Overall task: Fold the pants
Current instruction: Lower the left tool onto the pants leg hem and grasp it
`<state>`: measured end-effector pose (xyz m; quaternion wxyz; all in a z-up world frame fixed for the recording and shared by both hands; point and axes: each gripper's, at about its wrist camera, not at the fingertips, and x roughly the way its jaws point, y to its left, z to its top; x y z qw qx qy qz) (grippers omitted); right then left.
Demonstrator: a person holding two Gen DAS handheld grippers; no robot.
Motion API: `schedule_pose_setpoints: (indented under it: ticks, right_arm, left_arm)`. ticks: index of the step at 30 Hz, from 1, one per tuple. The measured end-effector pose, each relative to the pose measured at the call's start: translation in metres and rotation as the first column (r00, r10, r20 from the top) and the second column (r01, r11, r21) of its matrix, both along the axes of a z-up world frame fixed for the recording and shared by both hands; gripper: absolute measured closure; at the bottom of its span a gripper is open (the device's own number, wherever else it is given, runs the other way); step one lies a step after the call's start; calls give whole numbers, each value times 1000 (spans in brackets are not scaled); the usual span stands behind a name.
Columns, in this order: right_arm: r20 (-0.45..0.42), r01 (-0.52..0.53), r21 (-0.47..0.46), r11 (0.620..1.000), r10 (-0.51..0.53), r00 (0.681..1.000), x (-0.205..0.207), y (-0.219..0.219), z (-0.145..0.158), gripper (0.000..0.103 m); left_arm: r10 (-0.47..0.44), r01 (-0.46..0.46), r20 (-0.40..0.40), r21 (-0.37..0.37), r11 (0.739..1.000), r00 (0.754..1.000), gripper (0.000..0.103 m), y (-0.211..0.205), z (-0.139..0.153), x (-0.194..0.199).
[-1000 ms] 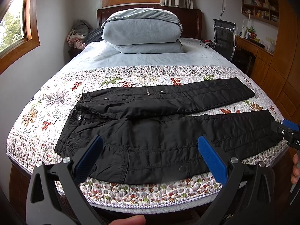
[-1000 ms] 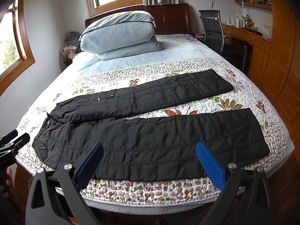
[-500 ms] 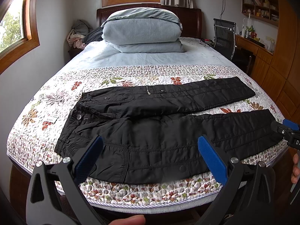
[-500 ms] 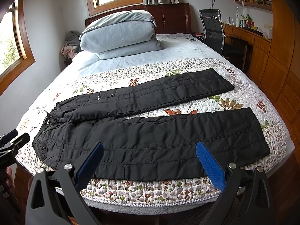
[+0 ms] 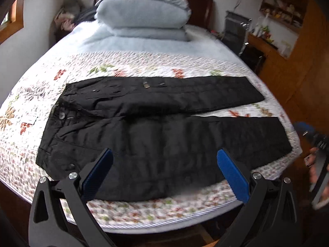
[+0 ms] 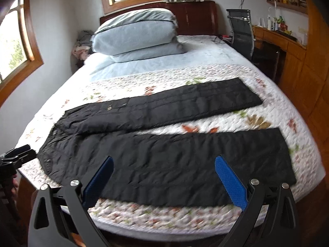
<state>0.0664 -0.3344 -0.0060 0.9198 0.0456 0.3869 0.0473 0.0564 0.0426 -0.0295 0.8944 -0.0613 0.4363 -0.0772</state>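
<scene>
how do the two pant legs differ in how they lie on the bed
The near leg lies along the bed's front edge, while the far leg angles away toward the pillows, so the gap between them widens at the cuffs. The near leg sits between the open tongs of the right gripper; the far leg lies well beyond them. Both are black, flat, unfolded and joined at the waist.

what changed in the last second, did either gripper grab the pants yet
No grab yet. Both cameras have started moving: the now views are motion-blurred and have closed in on the bed, the left gripper tipping downward and the right gripper advancing over the near leg. Both remain wide open and empty. The black pants lie as before, spread flat on the floral quilt, legs apart, waist to the left.
</scene>
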Motion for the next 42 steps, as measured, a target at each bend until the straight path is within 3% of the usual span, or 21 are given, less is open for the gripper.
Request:
schedule_pose_setpoints:
  ticks: [2, 4, 7, 10, 13, 17, 19, 22, 23, 25, 27, 29, 36, 37, 39, 42]
  right_arm:
    - [-9, 1, -11, 1000, -1, 1000, 28, -21, 8, 3]
    - [-78, -11, -10, 1000, 11, 997, 75, -51, 7, 3]
    - [-227, -18, 74, 997, 34, 973, 143, -96, -8, 3]
    - [-365, 30, 117, 993, 15, 931, 212, -142, -34, 3]
    - [-428, 60, 78, 995, -21, 904, 265, -173, -56, 3]
    - [-481, 58, 51, 997, -27, 876, 325, -197, -86, 3]
    - [-491, 61, 45, 997, -31, 871, 353, -206, -100, 3]
    - [-492, 70, 11, 997, -56, 869, 382, -212, -113, 3]
    - [-490, 70, 3, 998, -60, 870, 392, -213, -118, 3]
    - [-492, 59, 4, 998, -50, 869, 406, -217, -123, 3]
    - [-487, 42, -6, 999, -40, 873, 419, -220, -125, 3]
    - [-486, 25, -8, 1000, -26, 874, 428, -221, -127, 3]
    - [-505, 30, -11, 999, -31, 863, 449, -245, -134, 3]
    - [-513, 39, -5, 999, -36, 858, 451, -250, -136, 3]
    - [-535, 59, 8, 998, -45, 844, 456, -257, -145, 3]
    - [-544, 75, -8, 997, -68, 836, 463, -263, -156, 3]
  left_arm:
    - [33, -38, -76, -60, 998, 997, 2, 30, -9, 30]
    - [44, -67, -159, -143, 987, 986, 2, 60, -19, 61]
    - [71, -150, -322, -229, 962, 944, 2, 113, -41, 116]
    - [140, -243, -432, -193, 951, 891, 2, 164, -58, 166]
    - [209, -366, -552, -190, 911, 807, 3, 218, -82, 216]
    - [260, -450, -650, -141, 882, 714, 2, 260, -116, 259]
    - [259, -480, -681, -153, 864, 684, 3, 270, -130, 274]
    - [322, -493, -694, -54, 868, 644, 3, 282, -145, 296]
    - [356, -486, -684, 2, 874, 637, 3, 285, -145, 303]
    - [374, -487, -682, 30, 873, 628, 3, 289, -146, 311]
    - [315, -494, -726, -40, 869, 611, 3, 288, -153, 316]
    - [273, -476, -750, -63, 877, 602, 3, 281, -157, 320]
    - [176, -398, -752, -123, 909, 635, 5, 261, -168, 327]
    - [167, -379, -747, -121, 918, 644, 8, 257, -168, 328]
    - [176, -346, -746, -77, 935, 642, 25, 253, -173, 339]
    - [174, -324, -736, -64, 944, 654, 31, 245, -173, 343]
